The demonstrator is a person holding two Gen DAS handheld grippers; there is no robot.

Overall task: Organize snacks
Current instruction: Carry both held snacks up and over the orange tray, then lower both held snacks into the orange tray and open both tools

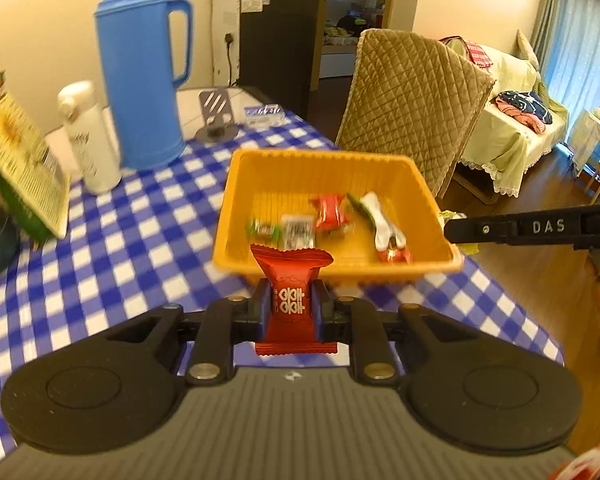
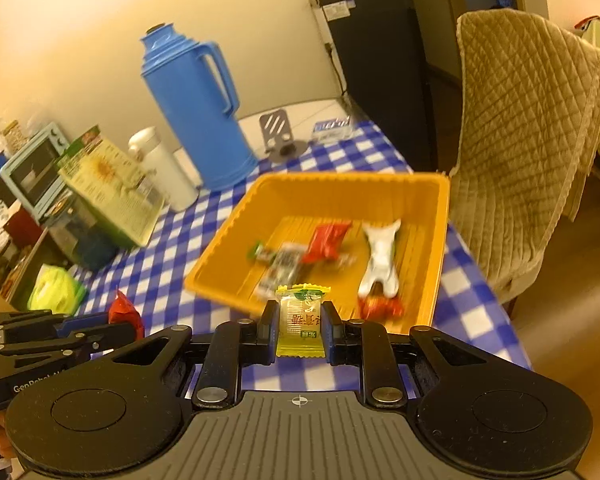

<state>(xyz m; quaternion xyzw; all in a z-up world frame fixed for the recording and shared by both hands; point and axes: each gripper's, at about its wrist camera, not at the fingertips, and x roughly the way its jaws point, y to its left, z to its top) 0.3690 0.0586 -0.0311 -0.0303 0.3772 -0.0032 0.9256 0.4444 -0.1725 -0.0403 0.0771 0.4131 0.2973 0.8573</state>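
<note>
Fingers (image 1: 291, 300) pinching red snack (image 1: 291, 276) (white characters), "DAS" on right gripper (image 1: 540, 227)

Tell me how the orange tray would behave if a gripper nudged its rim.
The orange tray looks like thin ribbed plastic holding only a few snacks, so it would probably slide easily on the checkered tablecloth. Its wall may flex. Being low and wide, it seems unlikely to tip.

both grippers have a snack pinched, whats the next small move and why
Probably carry the left gripper forward over the orange tray and release: its red snack packet sits just short of the near rim, and other wrapped snacks already lie inside.
</note>
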